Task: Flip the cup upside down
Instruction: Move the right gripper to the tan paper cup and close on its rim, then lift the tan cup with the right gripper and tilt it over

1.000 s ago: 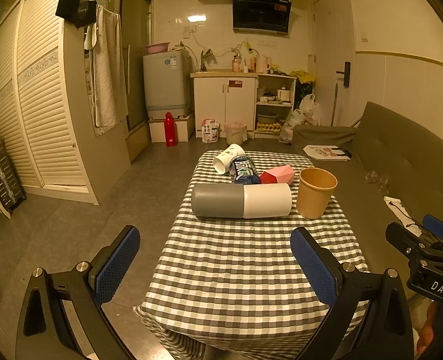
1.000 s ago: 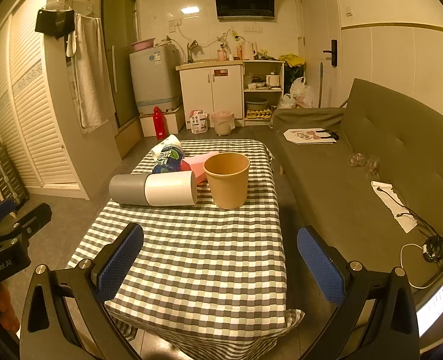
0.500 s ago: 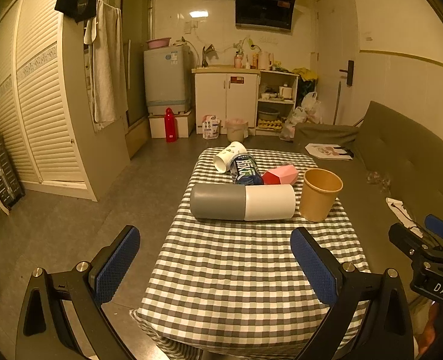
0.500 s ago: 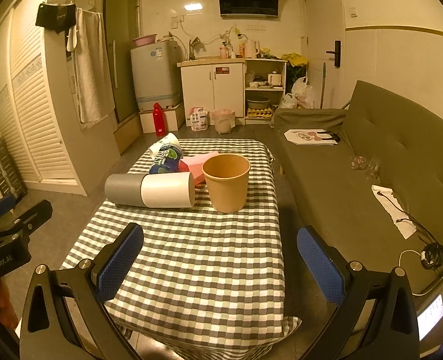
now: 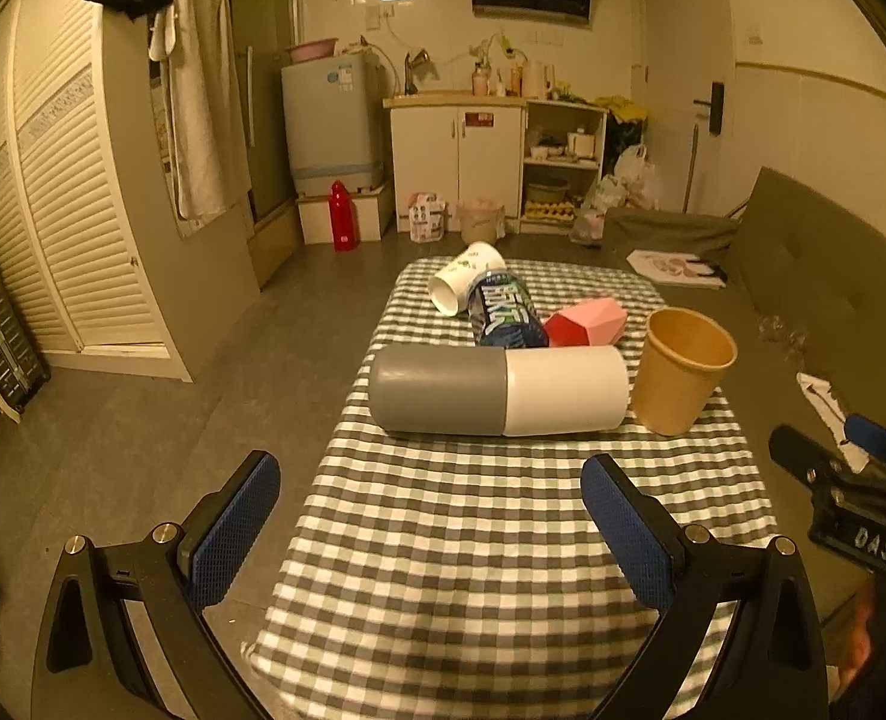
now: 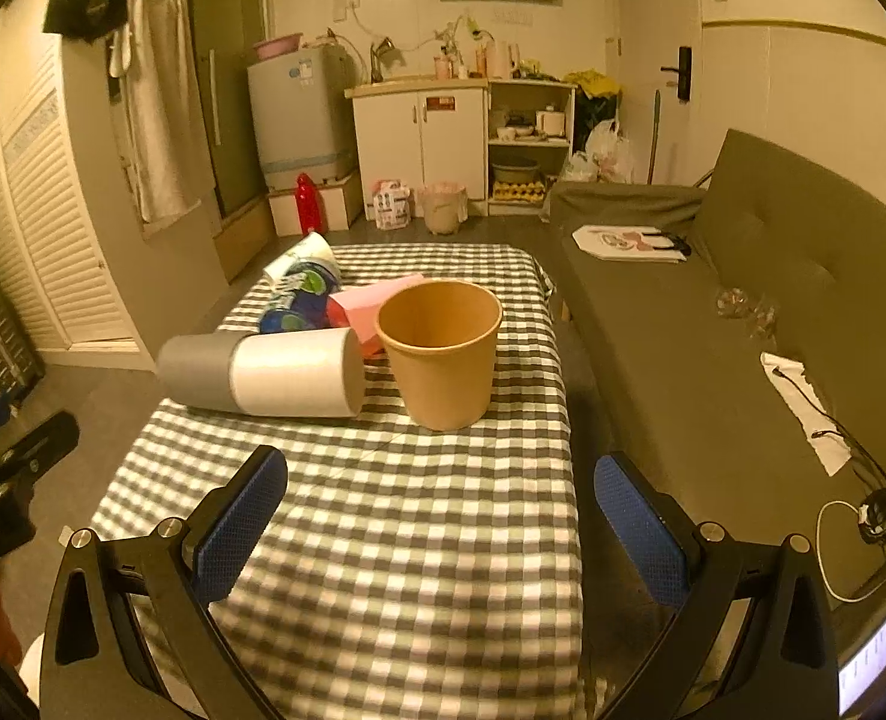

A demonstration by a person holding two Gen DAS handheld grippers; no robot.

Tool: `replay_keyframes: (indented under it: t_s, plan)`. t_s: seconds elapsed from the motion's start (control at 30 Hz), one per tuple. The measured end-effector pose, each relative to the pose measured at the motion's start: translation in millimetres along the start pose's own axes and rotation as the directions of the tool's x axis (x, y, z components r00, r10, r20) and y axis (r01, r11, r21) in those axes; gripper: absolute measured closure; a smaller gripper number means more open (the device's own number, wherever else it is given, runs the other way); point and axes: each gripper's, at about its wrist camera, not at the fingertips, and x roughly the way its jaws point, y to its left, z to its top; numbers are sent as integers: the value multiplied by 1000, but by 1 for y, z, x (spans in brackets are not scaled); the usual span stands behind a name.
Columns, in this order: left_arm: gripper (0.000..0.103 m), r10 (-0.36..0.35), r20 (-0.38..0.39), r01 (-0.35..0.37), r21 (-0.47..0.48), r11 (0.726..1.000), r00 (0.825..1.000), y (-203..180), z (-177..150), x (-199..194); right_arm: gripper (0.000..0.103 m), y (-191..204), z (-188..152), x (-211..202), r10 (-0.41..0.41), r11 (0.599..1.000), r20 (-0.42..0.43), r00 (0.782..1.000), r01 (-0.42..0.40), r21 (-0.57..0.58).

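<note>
Brown paper cup (image 6: 440, 353) stands upright, mouth up, on the checkered surface (image 6: 407, 540), just right of a gray-white cylinder (image 6: 263, 373) lying on its side. Left tongs (image 5: 431, 531) spread, empty. Right tongs (image 6: 440, 525) spread, empty, near side of the cup, not touching.

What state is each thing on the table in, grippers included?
Brown cup: upright, mouth up, empty.
Grey-white cylinder: lying on its side.
Can: lying down.
White cup: lying down.
Left gripper: open, empty.
Right gripper: open, empty.
</note>
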Motion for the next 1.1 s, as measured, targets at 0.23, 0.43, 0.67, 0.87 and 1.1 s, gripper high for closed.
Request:
replay_keyframes:
  t_s: [0.23, 0.43, 0.67, 0.87, 1.1]
  plan:
    - [0, 12, -69, -11, 26, 1000, 998, -11, 7, 51, 0, -2, 22, 64, -13, 1000, -53, 998, 13, 3]
    - [0, 26, -95, -24, 24, 999, 995, -10, 12, 80, 0, 0, 36, 117, -32, 999, -93, 995, 29, -23]
    - [0, 37, -135, -34, 27, 999, 990, -9, 8, 104, 4, 2, 43, 152, -27, 998, -105, 994, 21, -53]
    - [0, 45, -147, -40, 35, 999, 988, -11, 5, 106, 24, 8, 44, 157, -7, 998, -129, 992, -2, -64]
    - [0, 47, -118, -44, 28, 999, 992, -5, 8, 82, 24, 7, 43, 121, -13, 998, -122, 992, 6, -60]
